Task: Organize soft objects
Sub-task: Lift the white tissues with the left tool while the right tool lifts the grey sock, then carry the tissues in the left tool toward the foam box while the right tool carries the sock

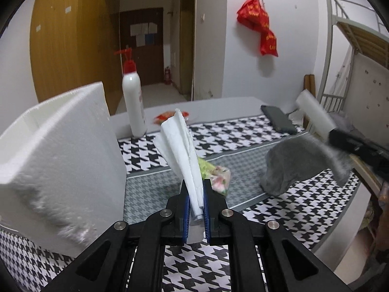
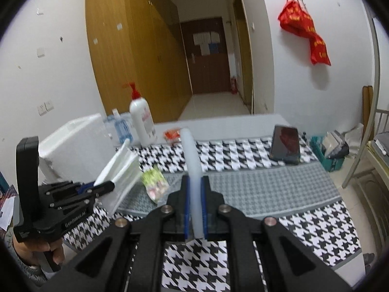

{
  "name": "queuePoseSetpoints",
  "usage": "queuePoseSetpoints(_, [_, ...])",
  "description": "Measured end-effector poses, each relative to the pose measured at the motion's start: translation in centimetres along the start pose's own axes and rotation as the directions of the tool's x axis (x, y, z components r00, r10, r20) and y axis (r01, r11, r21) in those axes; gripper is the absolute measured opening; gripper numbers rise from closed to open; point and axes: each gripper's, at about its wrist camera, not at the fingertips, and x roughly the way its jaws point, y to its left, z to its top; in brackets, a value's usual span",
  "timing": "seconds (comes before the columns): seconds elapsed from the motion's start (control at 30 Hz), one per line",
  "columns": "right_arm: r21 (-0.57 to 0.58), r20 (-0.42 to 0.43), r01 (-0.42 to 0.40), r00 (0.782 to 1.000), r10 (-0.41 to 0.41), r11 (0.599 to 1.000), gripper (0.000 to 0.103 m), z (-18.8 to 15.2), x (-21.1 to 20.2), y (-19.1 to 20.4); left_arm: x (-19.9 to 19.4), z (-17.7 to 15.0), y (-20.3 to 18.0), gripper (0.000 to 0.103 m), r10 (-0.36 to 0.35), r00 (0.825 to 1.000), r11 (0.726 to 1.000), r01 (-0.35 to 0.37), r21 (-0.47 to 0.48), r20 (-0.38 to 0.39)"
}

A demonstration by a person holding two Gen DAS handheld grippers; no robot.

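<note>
My left gripper [image 1: 195, 185] is shut on a folded white paper towel [image 1: 180, 143] and holds it upright above the houndstooth table cloth [image 1: 238, 133], just right of a white foam box [image 1: 60, 160]. My right gripper [image 2: 195, 182] is shut on a thin white foam strip [image 2: 192, 160]; the strip also shows in the left wrist view [image 1: 314, 115]. A grey cloth [image 1: 291, 168] shows blurred under the right gripper [image 1: 330, 136] in the left wrist view; whether it is held I cannot tell. The left gripper [image 2: 109, 185] with the towel [image 2: 119, 168] is at the left of the right wrist view.
A white pump bottle [image 1: 133, 97] with a red top stands behind the box. A green and pink packet [image 1: 216, 175] lies mid-table, a red packet [image 1: 167, 116] farther back. A dark phone [image 2: 285, 143] lies at the far right. A metal bunk frame [image 1: 345, 48] stands right.
</note>
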Motion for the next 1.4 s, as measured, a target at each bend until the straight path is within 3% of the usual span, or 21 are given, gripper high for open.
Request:
queuePoseSetpoints(0.07, [-0.005,-0.009,0.000,1.000,0.000,1.000,0.011,-0.1,0.1,0.1,-0.7,0.0,0.1,0.010,-0.017,1.000,1.000,0.017,-0.004,0.013])
queuePoseSetpoints(0.27, [0.003,-0.039,-0.021,0.999,0.021,1.000,0.011,-0.9,0.7,0.0,-1.8,-0.2,-1.3,0.010,-0.180,0.982,0.984,0.179,0.027,0.054])
queuePoseSetpoints(0.37, [0.008,-0.043,-0.020,0.999,0.020,1.000,0.011,-1.3,0.4,-0.2,-1.2,-0.2,-2.5,0.010,-0.293,0.956,0.956,0.292,0.035,0.024])
queuePoseSetpoints(0.5, [0.023,-0.052,-0.010,0.999,0.011,1.000,0.011,-1.9,0.2,-0.8,-1.2,0.1,-4.0,0.010,-0.364,0.931,0.930,0.361,0.071,0.020])
queuePoseSetpoints(0.63, [0.043,-0.053,-0.011,0.998,0.014,0.999,0.011,-2.3,0.0,-1.2,0.7,-0.1,-6.3,0.010,-0.413,0.909,0.905,0.417,0.087,-0.058])
queuePoseSetpoints(0.7, [0.052,-0.058,-0.018,0.998,0.021,0.998,0.011,-2.5,0.1,-1.3,2.5,-0.7,-8.1,0.010,-0.450,0.882,0.878,0.465,0.109,-0.136])
queuePoseSetpoints(0.77, [0.062,-0.072,-0.015,0.997,0.020,0.998,0.011,-2.9,0.5,-1.5,4.3,-1.4,-9.5,0.009,-0.436,0.872,0.873,0.470,0.129,-0.222])
queuePoseSetpoints(0.9, [0.094,-0.093,-0.003,0.996,0.012,0.996,0.011,-3.5,0.9,-2.3,7.2,-2.5,-10.5,0.007,-0.401,0.858,0.883,0.455,0.112,-0.320])
queuePoseSetpoints(0.97, [0.099,-0.087,0.004,0.996,0.005,0.995,0.011,-3.6,0.6,-2.6,8.3,-2.8,-10.4,0.005,-0.374,0.859,0.896,0.431,0.103,-0.350])
queuePoseSetpoints(1.2, [0.108,-0.036,0.031,0.999,-0.027,0.994,0.011,-2.8,-1.7,-3.4,8.8,-2.7,-10.0,0.005,-0.374,0.864,0.899,0.427,0.096,-0.336])
queuePoseSetpoints(1.33, [0.099,-0.021,0.041,0.999,-0.040,0.994,0.011,-2.7,-2.4,-3.4,8.0,-2.3,-8.4,0.005,-0.396,0.870,0.898,0.433,0.073,-0.293])
queuePoseSetpoints(1.4, [0.101,-0.025,0.040,0.999,-0.038,0.994,0.011,-2.7,-2.3,-3.5,7.1,-1.7,-7.7,0.005,-0.397,0.883,0.902,0.426,0.074,-0.249])
